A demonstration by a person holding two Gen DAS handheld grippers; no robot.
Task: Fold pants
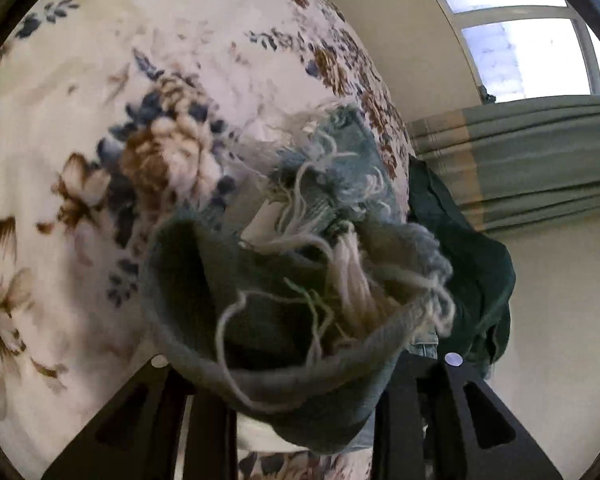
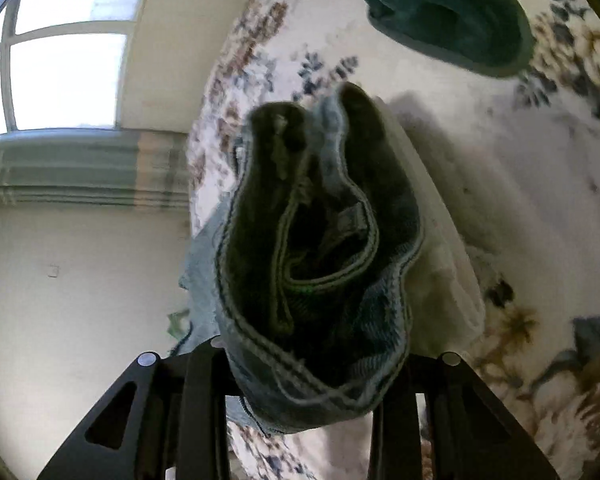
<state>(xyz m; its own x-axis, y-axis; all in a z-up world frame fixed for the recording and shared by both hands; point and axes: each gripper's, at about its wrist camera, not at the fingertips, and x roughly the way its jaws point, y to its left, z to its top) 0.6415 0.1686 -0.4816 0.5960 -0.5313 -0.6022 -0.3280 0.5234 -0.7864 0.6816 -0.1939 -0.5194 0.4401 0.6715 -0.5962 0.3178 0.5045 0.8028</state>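
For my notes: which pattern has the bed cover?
Cream bed cover with brown and blue flowers, clearest in the left wrist view.

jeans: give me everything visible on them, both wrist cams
The jeans are faded blue denim, bunched rather than flat. The left claw grips a frayed end with long pale loose threads and a ragged opening. The right claw grips a stitched end, probably the waistband, with a belt loop and double seams showing, folded on itself. Both ends appear lifted over the floral blanket. A dark green garment lies apart.
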